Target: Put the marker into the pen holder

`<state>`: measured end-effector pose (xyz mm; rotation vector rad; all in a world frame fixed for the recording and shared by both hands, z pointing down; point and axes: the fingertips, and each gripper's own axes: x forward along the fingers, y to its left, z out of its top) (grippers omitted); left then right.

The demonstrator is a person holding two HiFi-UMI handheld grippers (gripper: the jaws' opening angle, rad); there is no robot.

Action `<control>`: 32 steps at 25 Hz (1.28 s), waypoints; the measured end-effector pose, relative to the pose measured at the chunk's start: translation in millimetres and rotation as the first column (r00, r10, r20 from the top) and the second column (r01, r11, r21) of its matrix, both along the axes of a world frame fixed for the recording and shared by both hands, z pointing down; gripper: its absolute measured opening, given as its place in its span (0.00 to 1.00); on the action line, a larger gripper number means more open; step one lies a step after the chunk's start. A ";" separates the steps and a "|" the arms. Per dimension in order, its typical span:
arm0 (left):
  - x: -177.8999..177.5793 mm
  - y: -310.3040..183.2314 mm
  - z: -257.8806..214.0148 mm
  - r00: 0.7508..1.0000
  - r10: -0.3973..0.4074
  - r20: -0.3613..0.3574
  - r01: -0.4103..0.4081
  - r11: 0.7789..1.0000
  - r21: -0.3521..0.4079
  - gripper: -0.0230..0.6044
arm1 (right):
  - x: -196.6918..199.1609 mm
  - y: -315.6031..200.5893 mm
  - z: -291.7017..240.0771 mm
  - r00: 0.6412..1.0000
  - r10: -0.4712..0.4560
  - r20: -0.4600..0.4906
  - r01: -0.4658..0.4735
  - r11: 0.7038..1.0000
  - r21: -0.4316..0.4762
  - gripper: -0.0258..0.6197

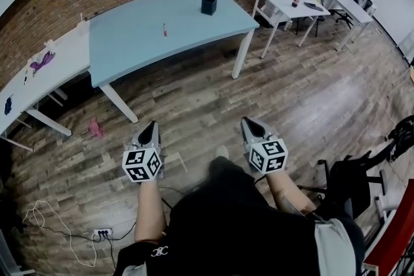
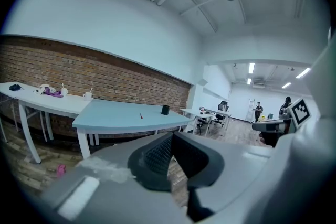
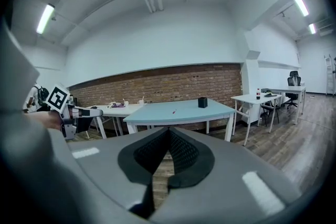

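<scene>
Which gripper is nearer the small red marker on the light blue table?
Left. Left gripper is almost straight back from the marker; right gripper is off to its right, both over the floor.

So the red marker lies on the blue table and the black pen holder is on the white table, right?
No. The pen holder stands on the blue table too, right of the marker, which does lie there. The head view shows it.
</scene>
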<state>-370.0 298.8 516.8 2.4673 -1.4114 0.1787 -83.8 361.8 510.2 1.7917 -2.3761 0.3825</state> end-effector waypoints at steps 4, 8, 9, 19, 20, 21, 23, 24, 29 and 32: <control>-0.5 -11.2 1.8 1.000 0.005 0.017 -0.005 1.000 0.001 0.05 | -2.5 -16.9 0.9 1.000 -0.008 0.015 0.008 1.000 0.016 0.05; -8.5 -36.5 -2.4 0.999 -0.012 0.031 0.012 1.000 0.015 0.05 | -8.0 -46.1 2.7 0.999 -0.026 0.018 0.026 0.999 0.034 0.05; -8.9 -45.5 -3.3 0.999 -0.015 0.035 0.015 1.000 0.019 0.05 | -7.8 -55.8 2.8 0.999 -0.029 0.018 0.028 0.999 0.038 0.05; 13.0 -168.5 -3.5 0.998 -0.018 0.067 0.018 1.000 0.006 0.05 | 8.3 -189.5 2.3 0.998 -0.047 0.043 0.045 0.998 0.047 0.05; 16.4 -183.7 -2.6 0.997 -0.019 0.069 0.019 1.000 -0.001 0.05 | 10.9 -205.1 2.1 0.998 -0.047 0.047 0.045 0.998 0.046 0.05; 20.4 -198.8 -1.6 0.997 -0.021 0.071 0.021 1.000 -0.008 0.05 | 13.9 -220.2 2.3 0.998 -0.051 0.049 0.048 0.998 0.043 0.05; 31.8 -227.9 -1.2 0.997 -0.023 0.078 0.025 0.999 -0.023 0.05 | 22.2 -248.8 3.2 0.997 -0.064 0.047 0.063 0.997 0.033 0.05; 38.6 -242.4 -2.3 0.996 -0.023 0.082 0.026 0.999 -0.028 0.05 | 27.6 -263.2 3.1 0.996 -0.073 0.046 0.071 0.997 0.028 0.05; 68.7 -318.5 -12.5 0.994 -0.035 0.105 0.040 0.998 -0.044 0.05 | 57.9 -340.2 -6.5 0.992 -0.105 0.064 0.104 0.994 0.018 0.05; 80.3 -360.2 -18.3 0.990 -0.054 0.131 0.061 0.997 -0.049 0.05 | 67.8 -379.9 -13.9 0.988 -0.141 0.067 0.140 0.990 0.020 0.05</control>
